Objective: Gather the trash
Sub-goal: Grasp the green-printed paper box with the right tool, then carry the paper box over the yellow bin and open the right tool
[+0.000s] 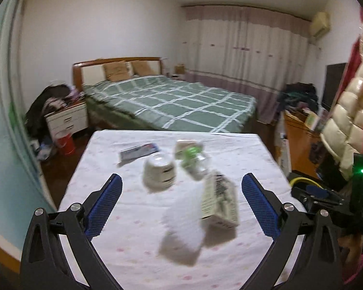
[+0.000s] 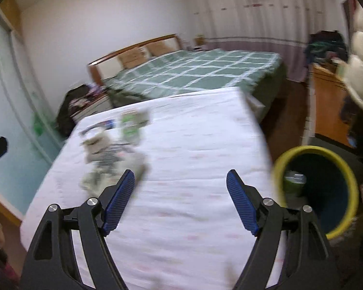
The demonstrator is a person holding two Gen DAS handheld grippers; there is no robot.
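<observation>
both hand-held grippers spread, trash (image 1: pixel 207 193) on table (image 1: pixel 133 253)

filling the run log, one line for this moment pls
left gripper: open over trash | right gripper: open, empty | carton, cup, tissue on table | bin beside table

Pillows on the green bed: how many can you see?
2. Both brown pillows lean against the headboard: one on the left, one on the right. The blanket could hide more.

Left hand-held gripper (image 1: pixel 181 191), right hand-held gripper (image 2: pixel 180 187): jaws spread, empty.
</observation>
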